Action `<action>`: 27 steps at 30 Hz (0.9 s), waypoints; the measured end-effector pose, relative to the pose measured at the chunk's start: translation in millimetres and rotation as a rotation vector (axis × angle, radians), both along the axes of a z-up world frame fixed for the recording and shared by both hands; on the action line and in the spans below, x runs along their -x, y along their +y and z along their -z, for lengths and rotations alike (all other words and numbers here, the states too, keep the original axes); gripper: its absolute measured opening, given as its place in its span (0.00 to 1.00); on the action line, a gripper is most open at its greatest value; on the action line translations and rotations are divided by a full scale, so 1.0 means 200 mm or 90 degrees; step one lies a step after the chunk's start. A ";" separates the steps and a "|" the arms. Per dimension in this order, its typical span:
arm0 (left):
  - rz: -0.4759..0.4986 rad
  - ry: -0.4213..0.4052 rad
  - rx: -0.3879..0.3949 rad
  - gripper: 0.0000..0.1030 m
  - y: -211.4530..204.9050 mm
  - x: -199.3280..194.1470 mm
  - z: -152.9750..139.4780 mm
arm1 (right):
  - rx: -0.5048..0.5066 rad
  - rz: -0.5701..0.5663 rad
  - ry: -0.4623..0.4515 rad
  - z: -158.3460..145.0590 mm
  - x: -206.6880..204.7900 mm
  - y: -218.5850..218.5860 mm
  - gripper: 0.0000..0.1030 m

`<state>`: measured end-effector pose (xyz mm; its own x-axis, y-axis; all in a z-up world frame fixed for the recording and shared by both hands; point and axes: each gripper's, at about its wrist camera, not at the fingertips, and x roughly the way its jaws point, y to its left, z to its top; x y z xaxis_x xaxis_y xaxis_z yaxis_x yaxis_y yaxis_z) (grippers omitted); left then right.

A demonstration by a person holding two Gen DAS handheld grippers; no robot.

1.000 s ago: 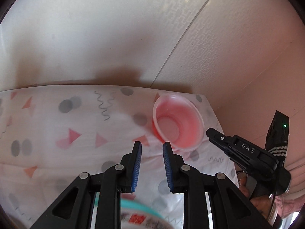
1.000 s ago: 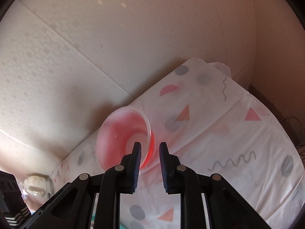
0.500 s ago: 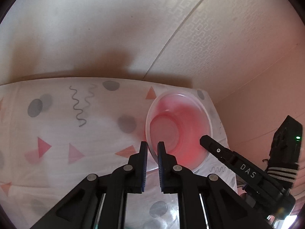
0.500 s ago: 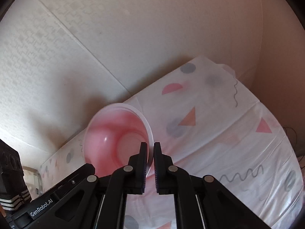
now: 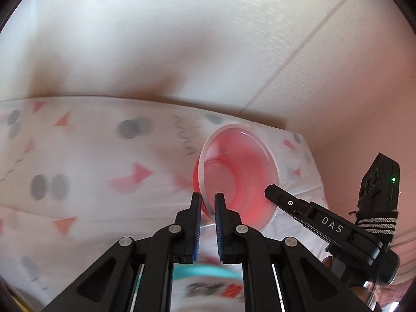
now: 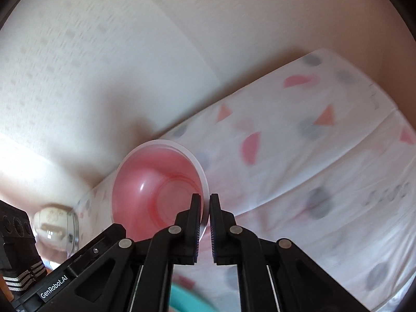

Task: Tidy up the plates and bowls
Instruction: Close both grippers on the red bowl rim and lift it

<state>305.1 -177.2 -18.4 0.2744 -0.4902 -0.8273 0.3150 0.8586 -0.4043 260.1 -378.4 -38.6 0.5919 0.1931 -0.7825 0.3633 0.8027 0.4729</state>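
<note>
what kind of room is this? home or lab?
Most likely a home, probably a dining corner. A table under a tablecloth printed with triangles and dots stands against textured wallpaper, and a pink plastic bowl is on it. Nothing in view suggests a lab bench.

Left claw (image 5: 208,209) and right claw (image 6: 205,209) apparently clamped, angled downward.

We see a table under a white cloth (image 5: 91,161) printed with grey dots, pink triangles and squiggles, a teal-rimmed dish (image 5: 205,273) at its near edge.
</note>
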 end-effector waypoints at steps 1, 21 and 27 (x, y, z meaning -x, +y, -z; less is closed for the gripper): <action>-0.011 0.002 -0.005 0.10 0.05 0.00 0.01 | -0.002 -0.012 0.003 0.01 -0.02 0.04 0.06; -0.083 0.037 0.016 0.11 0.28 -0.04 0.09 | -0.005 -0.066 0.004 0.03 -0.11 0.27 0.11; -0.069 -0.015 -0.004 0.11 0.29 0.03 0.01 | 0.027 -0.081 -0.016 -0.06 -0.06 0.33 0.07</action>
